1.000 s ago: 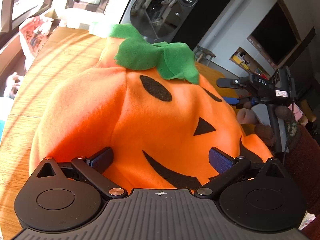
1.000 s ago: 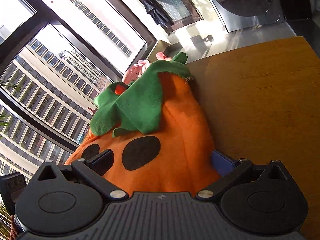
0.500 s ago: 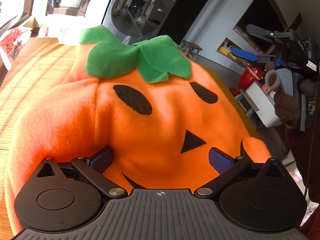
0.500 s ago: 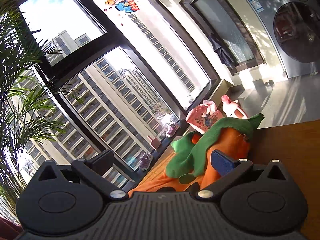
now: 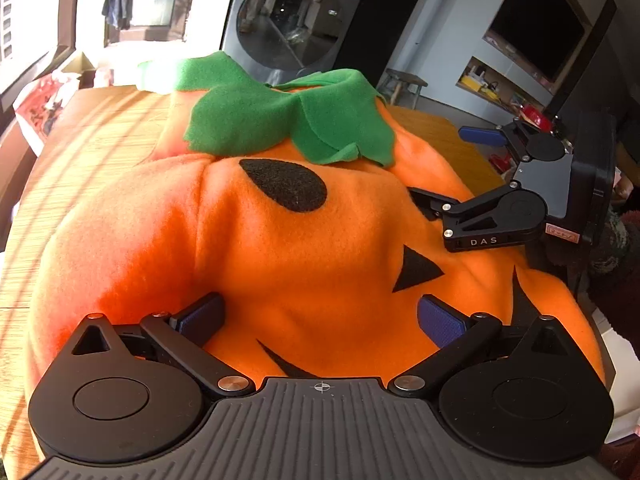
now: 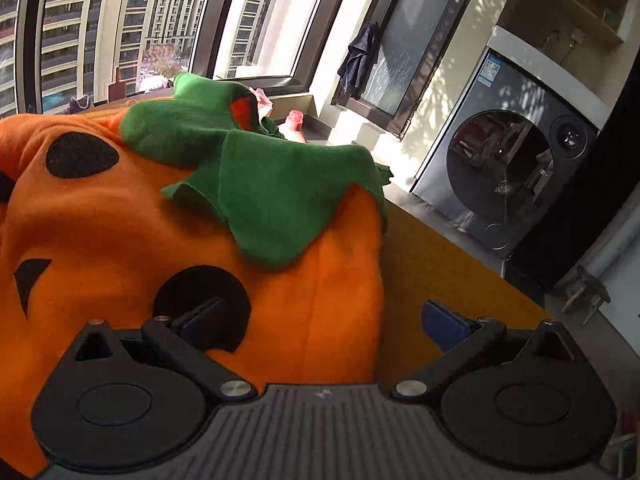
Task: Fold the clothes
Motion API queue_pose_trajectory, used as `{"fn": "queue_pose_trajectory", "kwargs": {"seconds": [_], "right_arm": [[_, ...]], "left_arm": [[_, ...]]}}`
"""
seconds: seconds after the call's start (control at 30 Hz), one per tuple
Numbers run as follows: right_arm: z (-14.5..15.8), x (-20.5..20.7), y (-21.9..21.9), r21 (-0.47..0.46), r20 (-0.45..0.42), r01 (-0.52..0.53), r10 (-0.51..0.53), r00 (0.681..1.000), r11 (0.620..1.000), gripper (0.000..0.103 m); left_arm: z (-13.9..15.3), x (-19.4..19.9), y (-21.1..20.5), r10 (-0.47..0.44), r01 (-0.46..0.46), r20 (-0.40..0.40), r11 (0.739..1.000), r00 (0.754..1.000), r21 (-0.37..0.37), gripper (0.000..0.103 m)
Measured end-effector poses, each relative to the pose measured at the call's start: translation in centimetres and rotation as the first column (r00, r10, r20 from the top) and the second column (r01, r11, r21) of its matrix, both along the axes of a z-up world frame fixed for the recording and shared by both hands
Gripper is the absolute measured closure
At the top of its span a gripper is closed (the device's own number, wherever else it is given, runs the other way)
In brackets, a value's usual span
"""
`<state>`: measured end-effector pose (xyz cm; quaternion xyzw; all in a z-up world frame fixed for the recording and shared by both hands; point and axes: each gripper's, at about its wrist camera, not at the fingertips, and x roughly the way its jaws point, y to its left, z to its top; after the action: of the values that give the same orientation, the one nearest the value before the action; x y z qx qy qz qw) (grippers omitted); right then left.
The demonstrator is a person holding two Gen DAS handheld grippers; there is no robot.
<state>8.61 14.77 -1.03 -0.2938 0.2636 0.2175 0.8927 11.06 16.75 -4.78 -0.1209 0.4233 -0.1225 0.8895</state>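
Note:
An orange fleece pumpkin costume (image 5: 280, 248) with a black face and a green leaf collar (image 5: 288, 120) lies spread on the wooden table (image 5: 100, 140). My left gripper (image 5: 320, 316) is open at the costume's lower part, with fabric bulging between its blue pads but not pinched. My right gripper (image 5: 452, 168) comes in from the right, its lower finger touching the fabric. In the right wrist view the right gripper (image 6: 322, 320) is open across the costume's (image 6: 100, 220) side edge below the collar (image 6: 280, 200). One finger is over a black eye patch, the other over bare table (image 6: 432, 272).
A washing machine (image 5: 296, 20) stands beyond the table's far edge, with a small stool (image 5: 400, 82) to its right. Tall windows (image 6: 100, 20) run along the left side. A person's dark sleeve (image 5: 608, 248) holds the right gripper at the table's right side.
The right gripper, raised and pointed at the windows half a second ago, has come back down onto the costume's right side. The left gripper stays open at the lower fabric, turned slightly.

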Motion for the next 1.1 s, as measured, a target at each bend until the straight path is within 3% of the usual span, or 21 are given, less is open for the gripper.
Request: {"fn": "queue_pose_trajectory", "kwargs": {"seconds": [0.07, 0.17, 0.23, 0.33, 0.43, 0.5, 0.6, 0.63, 0.8, 0.9, 1.0, 1.1], "right_arm": [[-0.5, -0.3, -0.1, -0.066, 0.076, 0.017, -0.012, 0.997, 0.998, 0.0], [0.1, 0.7, -1.4, -0.083, 0.036, 0.063, -0.06, 0.998, 0.995, 0.0], [2.2, 0.9, -2.6, -0.04, -0.025, 0.056, -0.057, 0.998, 0.998, 0.0], [6.6, 1.1, -4.5, 0.157, -0.102, 0.048, -0.032, 0.994, 0.986, 0.0], [10.1, 3.8, -6.5, 0.434, -0.309, 0.114, 0.028, 0.951, 0.894, 0.0], [9.6, 6.2, -6.9, 0.585, -0.437, 0.197, 0.102, 0.894, 0.786, 0.0], [6.4, 8.5, -6.3, 0.667, -0.532, 0.291, 0.165, 0.831, 0.686, 0.0], [5.4, 8.7, -5.7, 0.65, -0.538, 0.29, 0.157, 0.828, 0.702, 0.0], [0.4, 8.7, -2.5, 0.521, -0.543, 0.253, 0.088, 0.835, 0.815, 0.0], [0.0, 8.1, -3.0, 0.565, -0.516, 0.246, 0.105, 0.85, 0.787, 0.0], [-0.1, 8.6, -3.7, 0.591, -0.54, 0.262, 0.134, 0.831, 0.763, 0.0], [0.0, 9.5, -4.0, 0.603, -0.57, 0.271, 0.167, 0.804, 0.75, 0.0]], "left_arm": [[0.3, 0.1, -0.9, -0.057, 0.056, -0.023, 0.998, 0.998, -0.039, 0.0], [2.4, 0.0, -1.7, -0.133, 0.131, -0.02, 0.988, 0.991, -0.085, 0.0], [4.9, -0.1, -1.5, -0.137, 0.141, 0.053, 0.988, 0.989, -0.07, 0.0], [8.4, 1.3, -0.6, -0.098, 0.109, 0.149, 0.992, 0.984, -0.068, 0.0], [7.8, 4.2, -0.7, -0.045, 0.052, 0.164, 0.998, 0.985, -0.035, 0.0], [5.9, 6.3, -1.2, -0.015, 0.016, 0.131, 1.0, 0.991, -0.003, 0.0], [2.1, 8.0, -1.7, 0.019, -0.019, 0.007, 1.0, 1.0, 0.001, 0.0], [1.0, 8.4, -1.8, 0.027, -0.026, -0.026, 1.0, 0.999, 0.002, 0.0], [-0.1, 6.9, -1.9, 0.024, -0.025, 0.018, 0.998, 1.0, 0.056, 0.0], [-0.2, 7.0, -2.6, 0.001, -0.002, 0.008, 0.994, 1.0, 0.113, 0.0], [-0.2, 7.4, -3.6, -0.03, 0.032, -0.016, 0.983, 0.999, 0.178, 0.0], [0.5, 7.2, -3.3, -0.048, 0.053, -0.039, 0.988, 0.998, 0.142, 0.0]]}}
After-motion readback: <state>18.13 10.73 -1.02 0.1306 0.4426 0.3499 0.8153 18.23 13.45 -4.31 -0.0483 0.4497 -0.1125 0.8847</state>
